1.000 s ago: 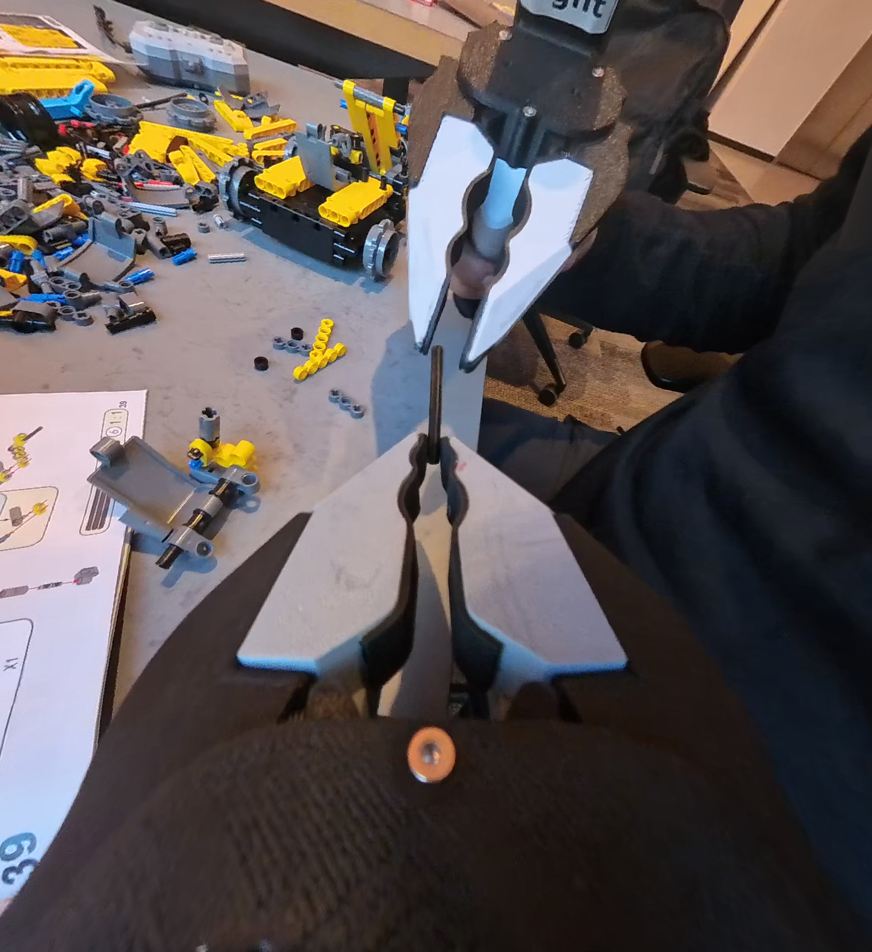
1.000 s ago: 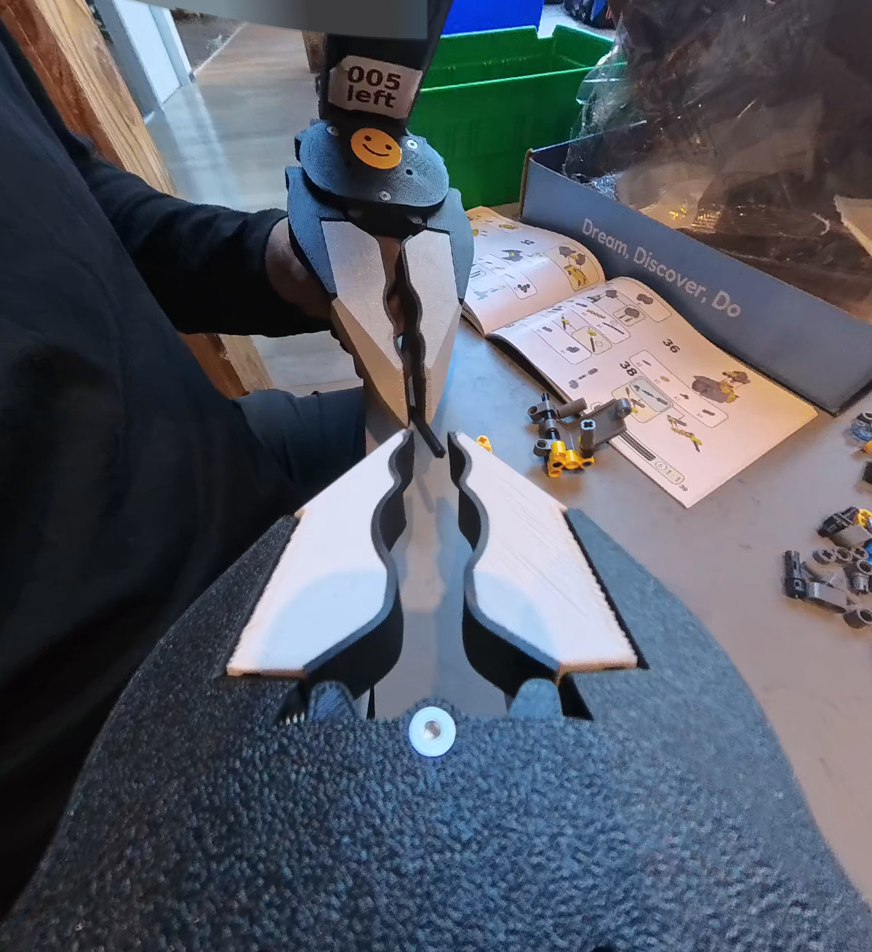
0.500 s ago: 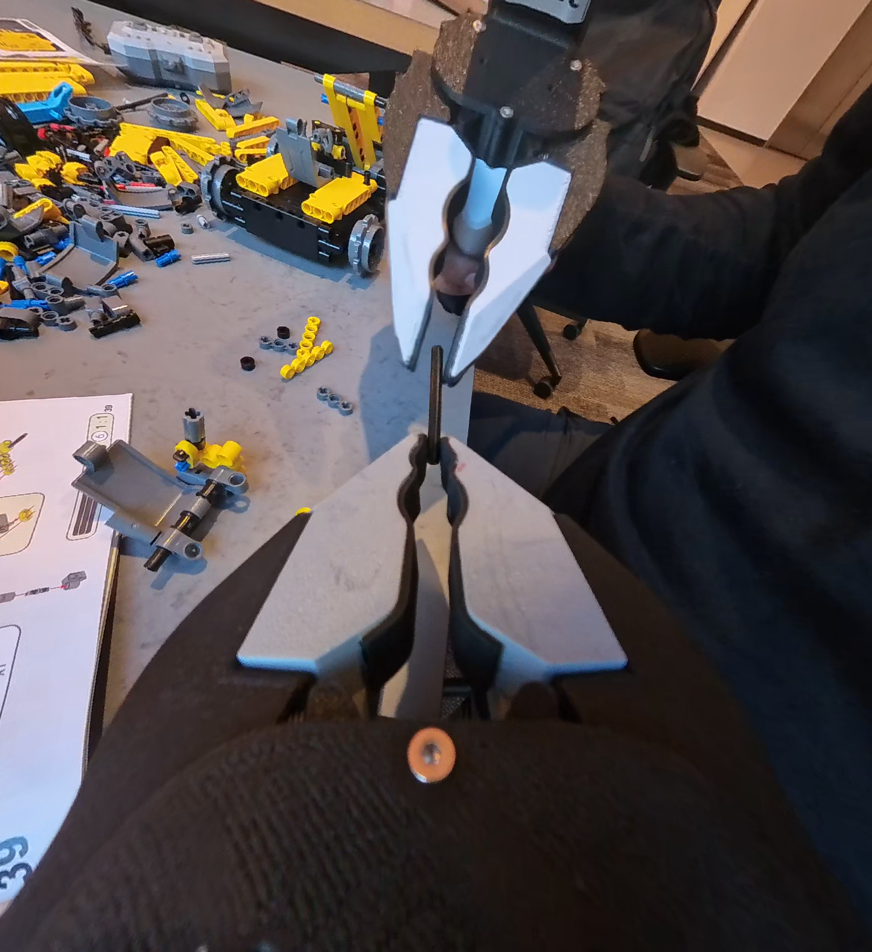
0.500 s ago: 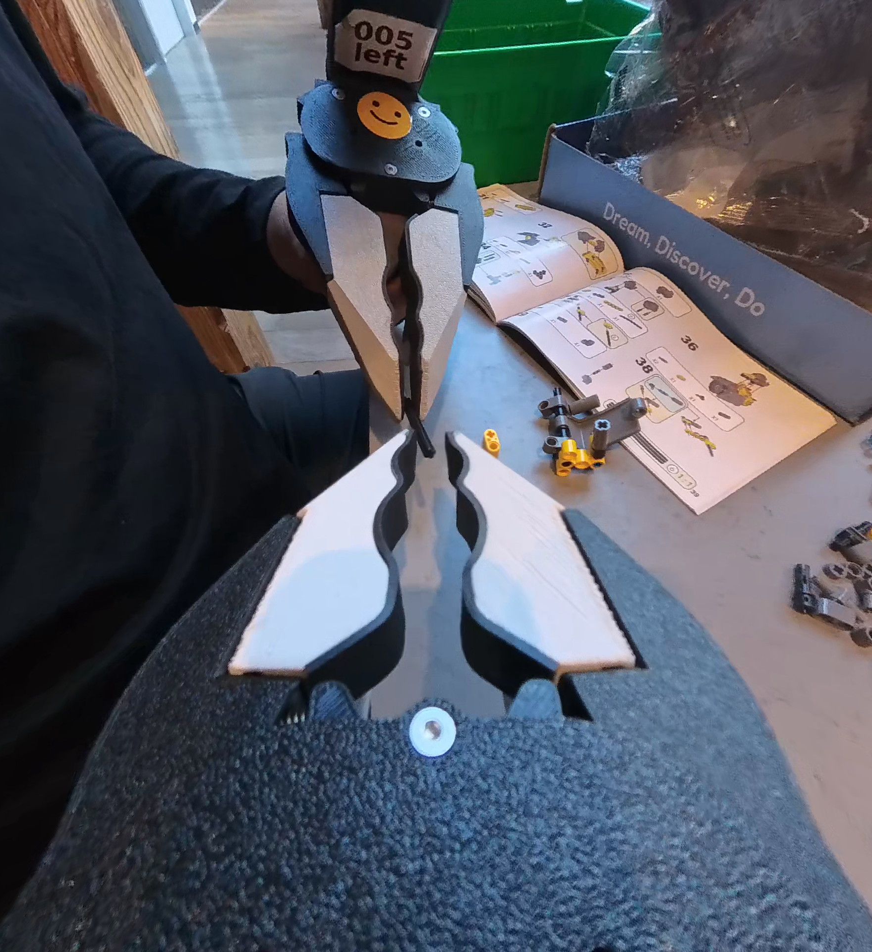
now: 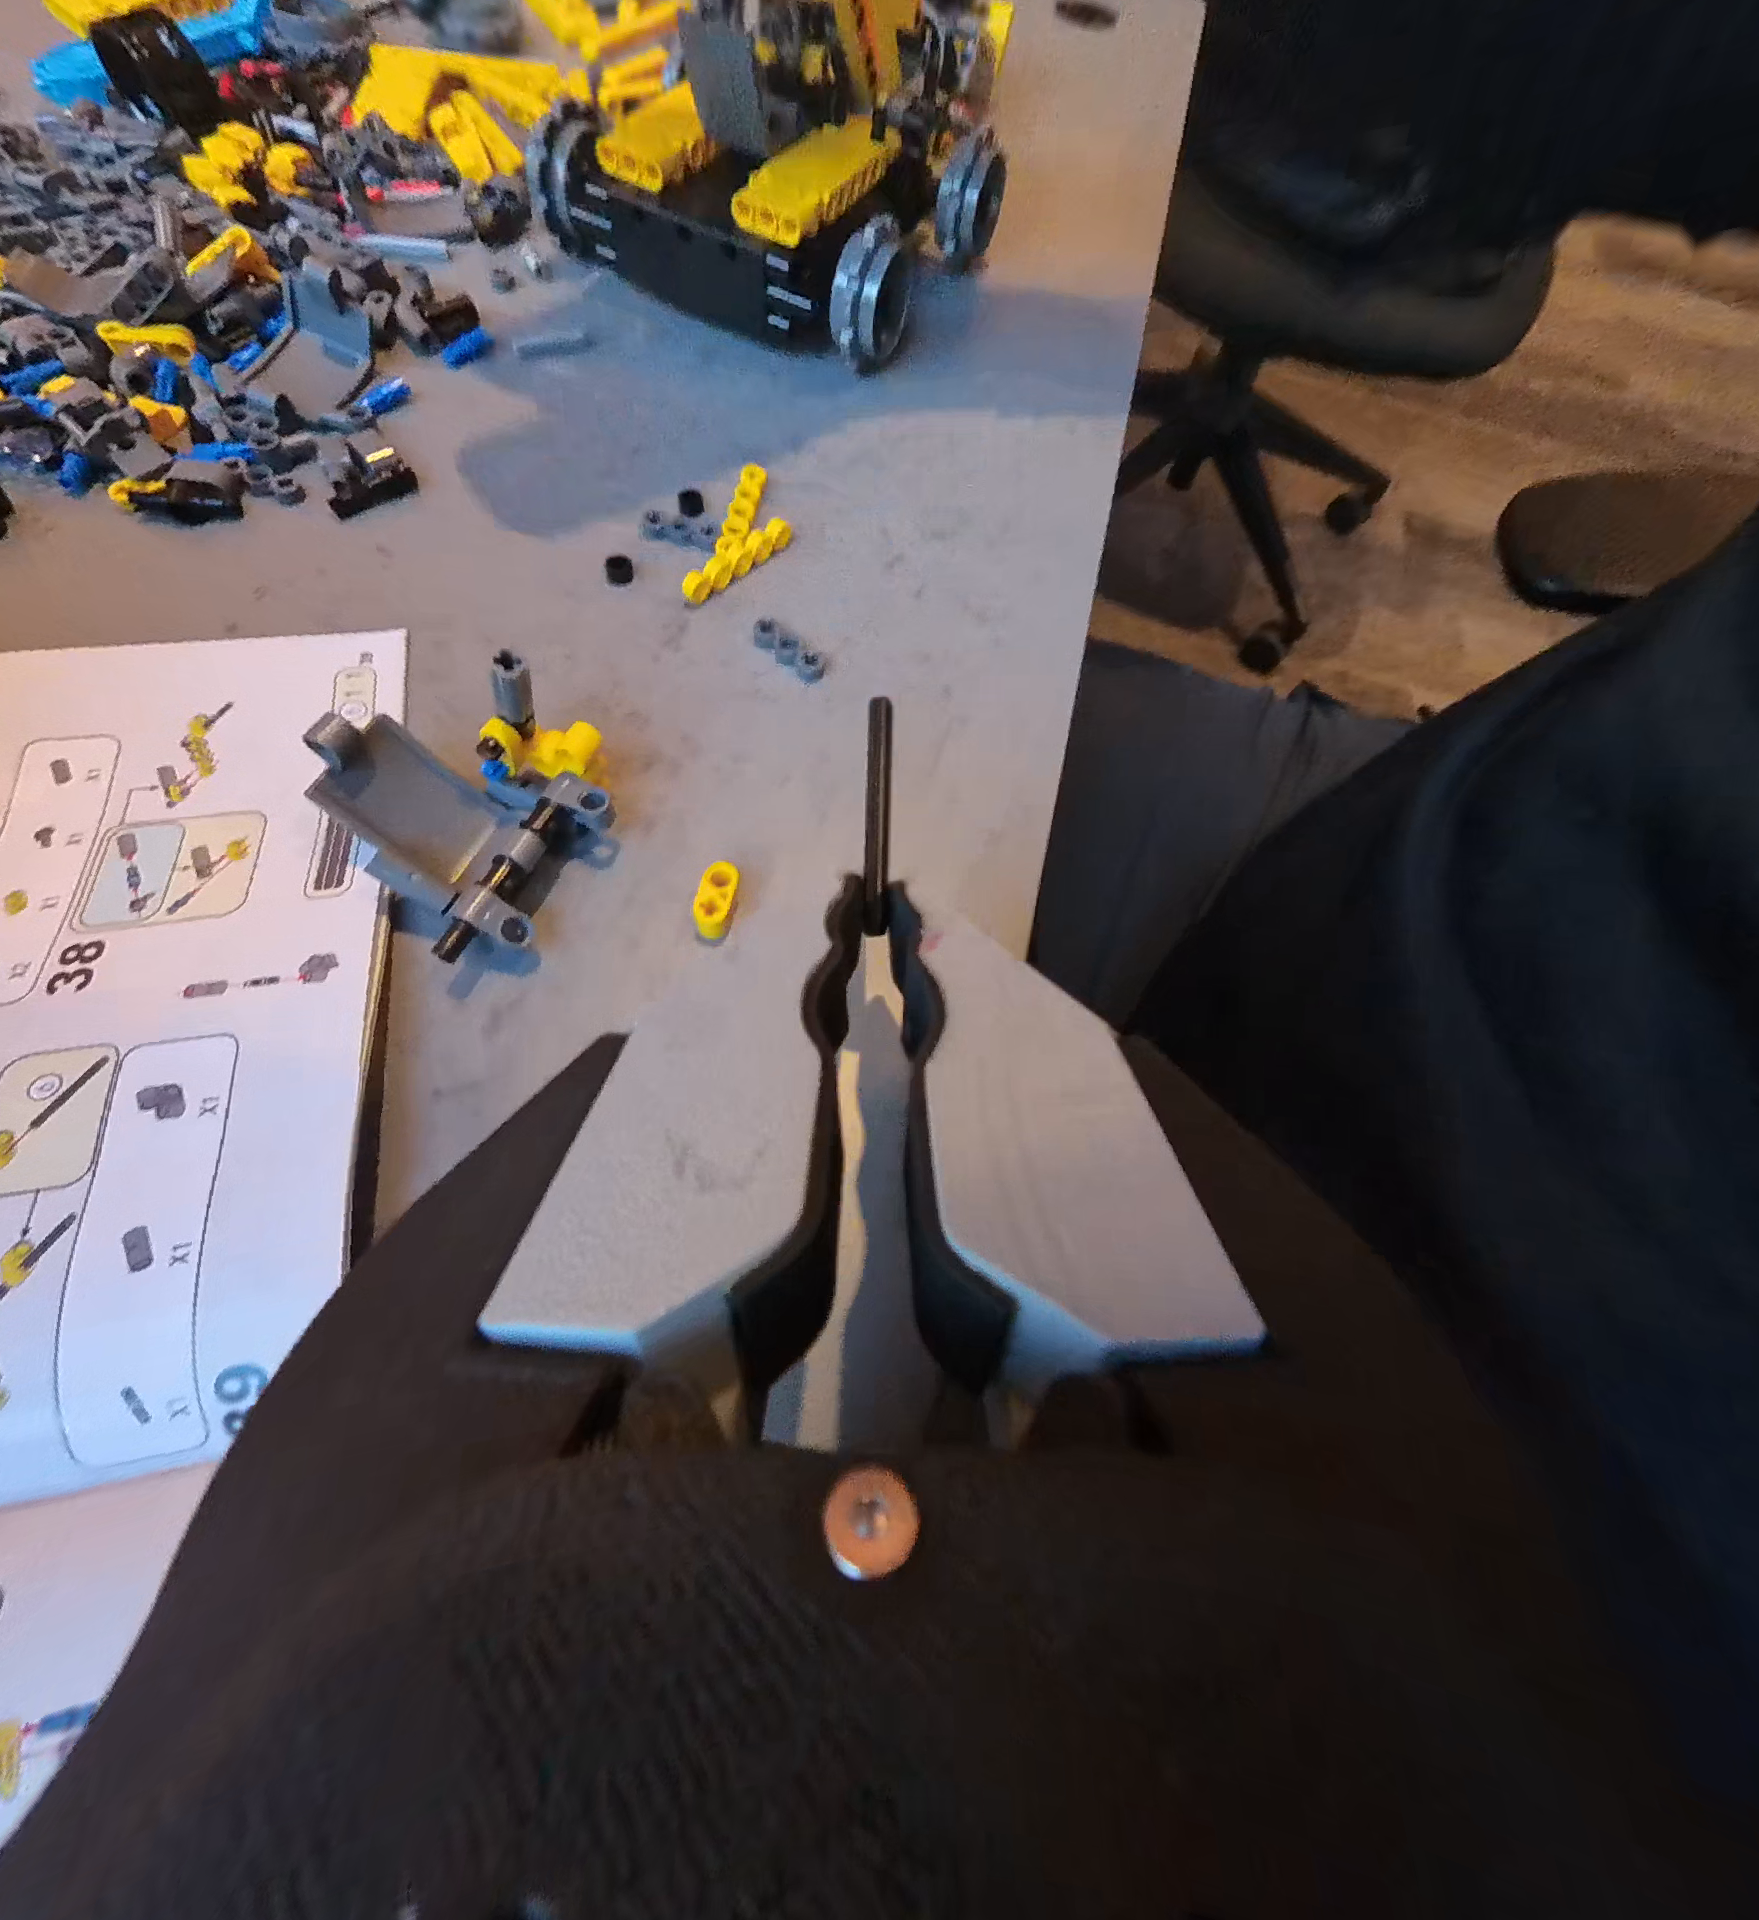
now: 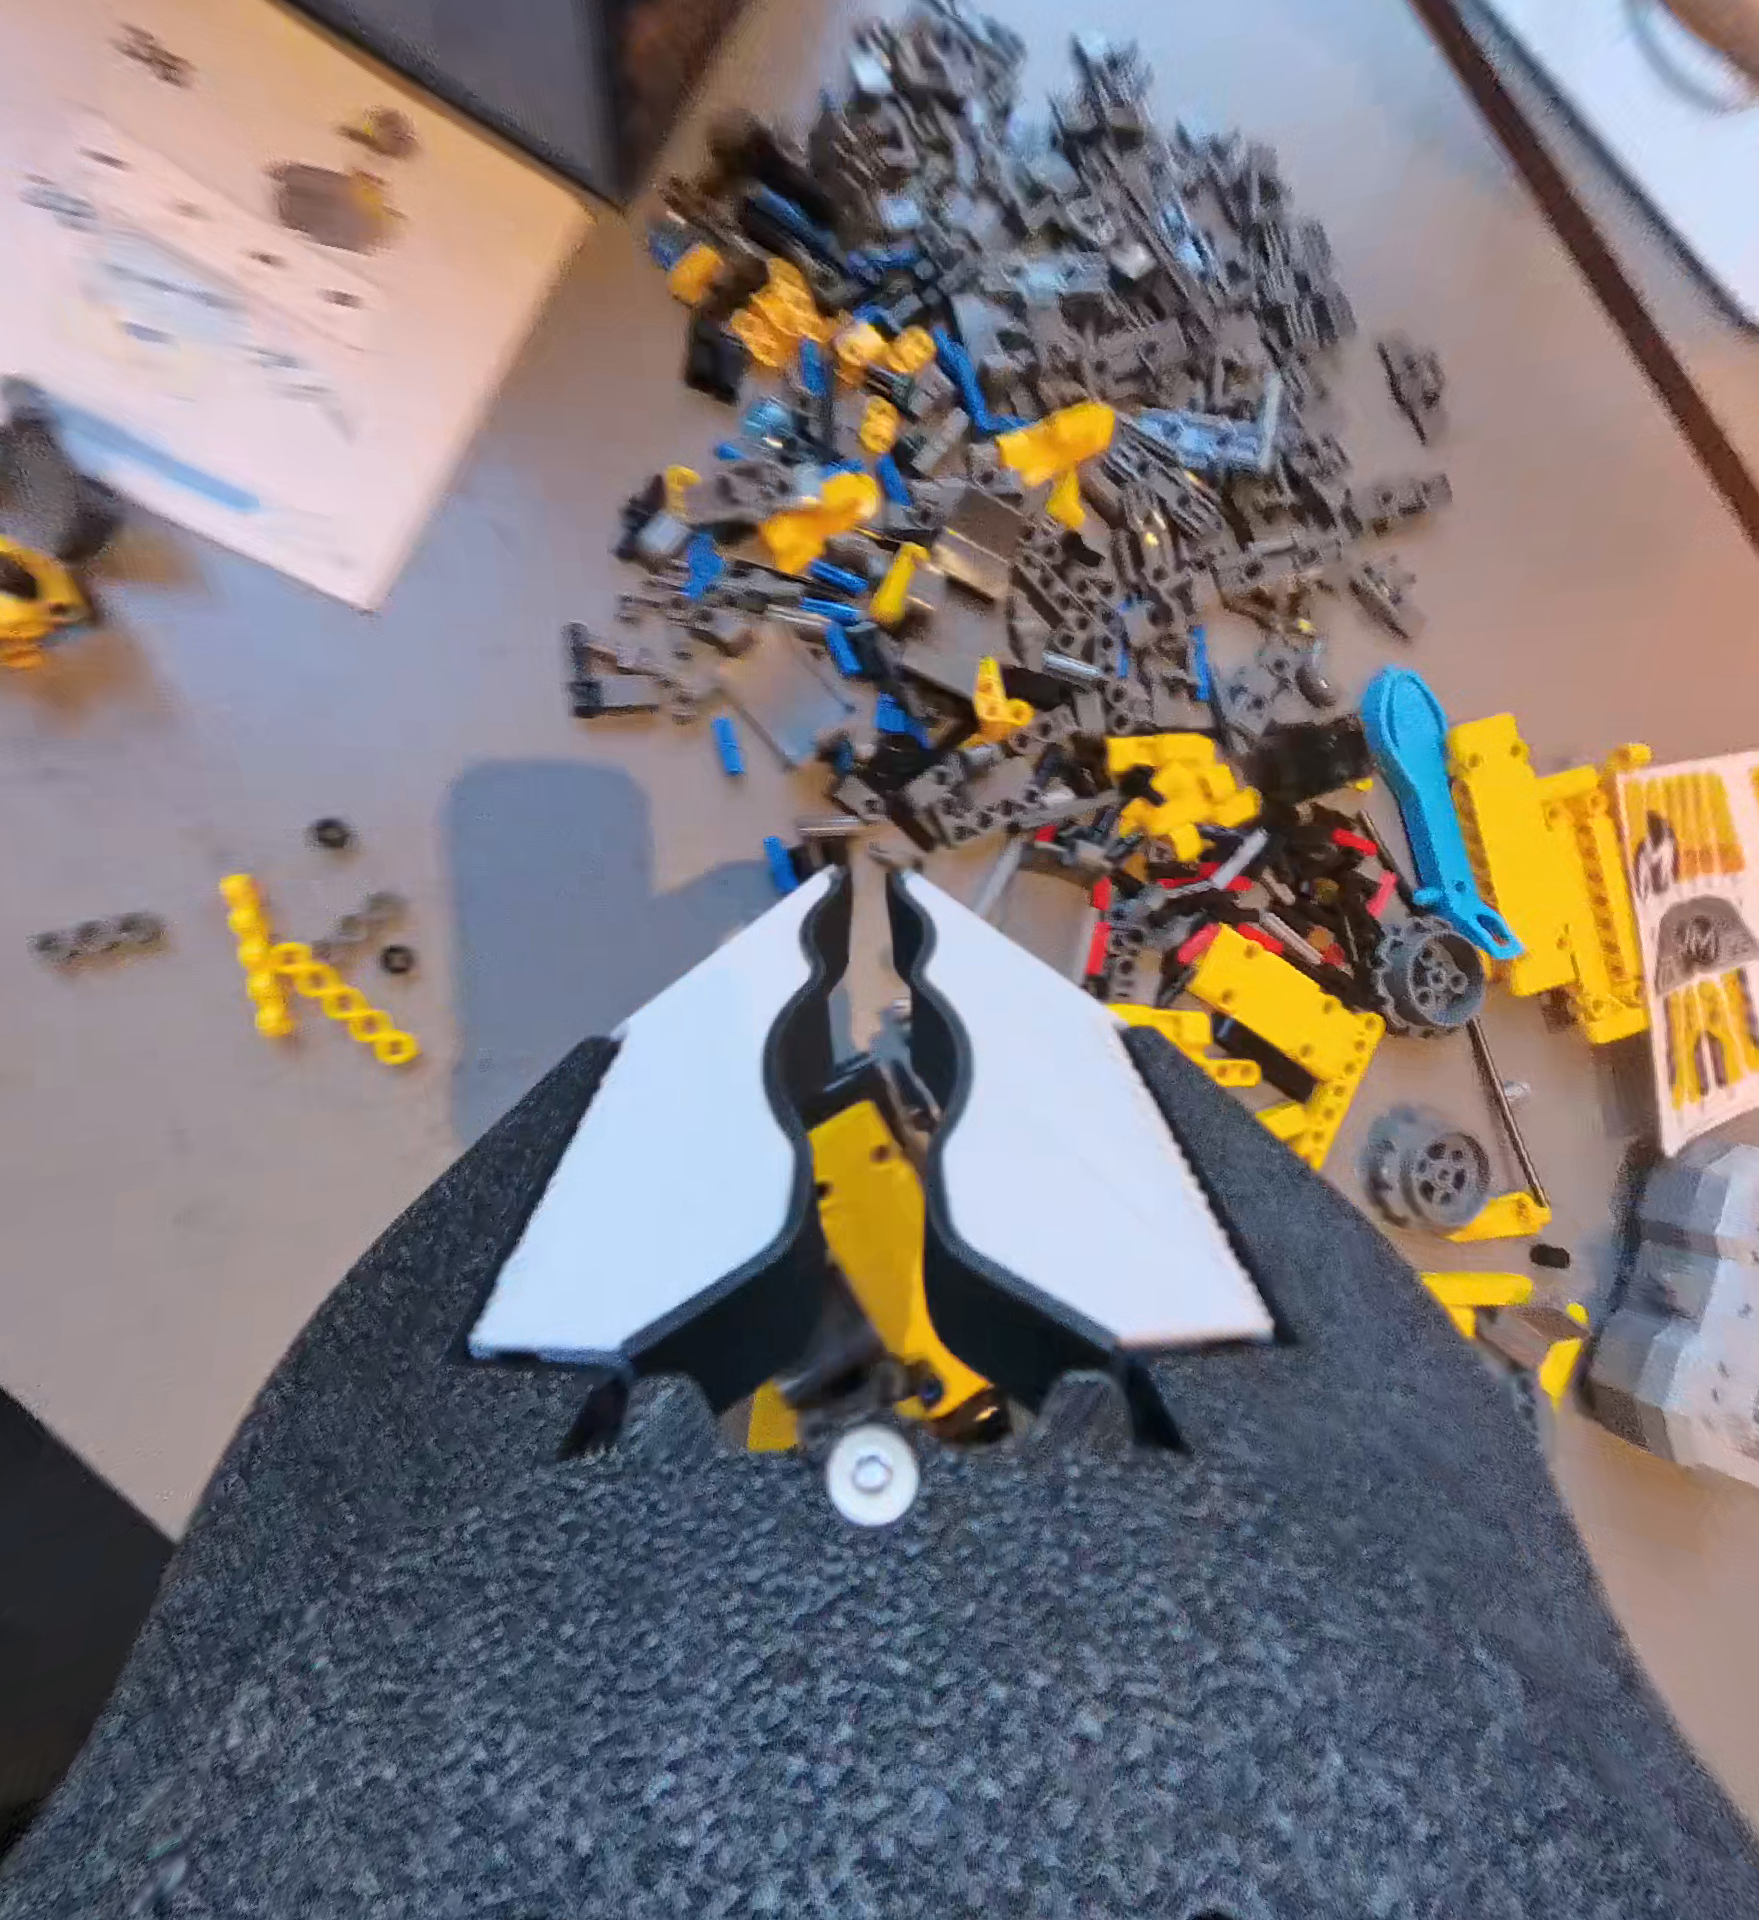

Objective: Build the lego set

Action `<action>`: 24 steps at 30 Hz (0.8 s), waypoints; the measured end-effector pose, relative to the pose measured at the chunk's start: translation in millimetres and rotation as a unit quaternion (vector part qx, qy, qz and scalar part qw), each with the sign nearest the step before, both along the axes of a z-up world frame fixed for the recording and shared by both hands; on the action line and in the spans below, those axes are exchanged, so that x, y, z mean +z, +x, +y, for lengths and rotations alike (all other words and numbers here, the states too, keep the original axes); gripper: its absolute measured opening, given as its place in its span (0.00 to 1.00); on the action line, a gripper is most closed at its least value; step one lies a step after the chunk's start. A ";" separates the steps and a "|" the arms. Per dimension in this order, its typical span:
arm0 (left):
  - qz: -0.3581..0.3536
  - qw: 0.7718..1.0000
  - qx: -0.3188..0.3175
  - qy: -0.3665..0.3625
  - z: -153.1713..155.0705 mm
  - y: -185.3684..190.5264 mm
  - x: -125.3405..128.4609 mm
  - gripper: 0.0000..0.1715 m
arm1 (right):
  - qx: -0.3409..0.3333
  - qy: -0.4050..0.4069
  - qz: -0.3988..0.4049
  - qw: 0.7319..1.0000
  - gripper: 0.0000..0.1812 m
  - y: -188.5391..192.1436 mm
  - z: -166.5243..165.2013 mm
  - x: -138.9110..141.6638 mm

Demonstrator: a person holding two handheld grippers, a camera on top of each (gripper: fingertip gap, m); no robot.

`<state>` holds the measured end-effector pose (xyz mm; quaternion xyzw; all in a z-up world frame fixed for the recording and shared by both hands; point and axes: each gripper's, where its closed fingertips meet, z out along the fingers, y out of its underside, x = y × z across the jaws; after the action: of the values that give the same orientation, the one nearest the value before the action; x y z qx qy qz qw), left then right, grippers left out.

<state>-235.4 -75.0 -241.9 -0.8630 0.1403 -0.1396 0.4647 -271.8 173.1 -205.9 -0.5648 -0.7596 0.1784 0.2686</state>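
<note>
My left gripper [image 5: 873, 906] is shut on a thin black axle rod [image 5: 879, 800], which sticks straight out past its tips above the table's near edge. A small yellow connector [image 5: 717, 894] lies on the table just left of the tips. A grey and yellow sub-assembly [image 5: 459, 831] lies farther left. My right gripper [image 6: 867, 879] is slightly open and empty. It hovers over the near edge of a big pile of loose grey, black, blue and yellow parts [image 6: 1041, 416]. A yellow part of a model [image 6: 875, 1195] shows below, between its jaws.
An open instruction booklet [image 5: 127, 987] lies at the left. A yellow and black wheeled model [image 5: 771, 197] stands at the back. Yellow beams [image 6: 314, 966], a blue tool [image 6: 1426, 810], a sticker sheet [image 6: 1748, 914] and a grey block [image 6: 1737, 1340] lie around. An office chair [image 5: 1322, 260] stands beyond the table edge. Some 25 cm of space lies between my two pairs of fingers. It is some 4 cm from my left tips to the small yellow connector [image 5: 717, 894].
My right gripper has swung away from the rod's tip and now points down at the parts pile. My left gripper still holds the rod and has shifted over the table.
</note>
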 end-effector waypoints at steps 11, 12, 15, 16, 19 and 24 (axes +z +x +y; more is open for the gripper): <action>0.078 0.993 -0.028 -0.079 -10.7 -0.7 -31.2 0.02 | -0.018 0.019 -0.221 0.975 0.04 -16.7 48.4 -73.8; 0.076 0.993 -0.030 -0.081 -10.7 -0.5 -31.3 0.02 | -0.019 0.015 -0.221 0.975 0.03 -18.0 48.3 -73.9; 0.052 0.994 -0.031 -0.090 -10.1 -0.6 -31.2 0.02 | -0.004 0.010 -0.224 0.975 0.02 -18.8 46.1 -74.5; 0.042 0.994 -0.032 -0.094 -10.0 -0.6 -31.0 0.02 | 0.006 0.014 -0.224 0.975 0.02 -18.4 45.4 -74.6; 0.018 0.994 -0.028 -0.102 -9.1 -2.0 -30.7 0.02 | 0.032 0.018 -0.227 0.973 0.02 -14.1 41.4 -72.3; -0.001 0.994 -0.016 -0.108 -5.1 -4.0 -30.4 0.02 | 0.100 0.056 -0.207 0.972 0.02 1.8 25.8 -48.0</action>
<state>-239.5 -80.1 -272.4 -0.9059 0.1374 -0.1622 0.3663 -270.0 198.9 -253.9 -0.4949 -0.8600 0.0407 0.1179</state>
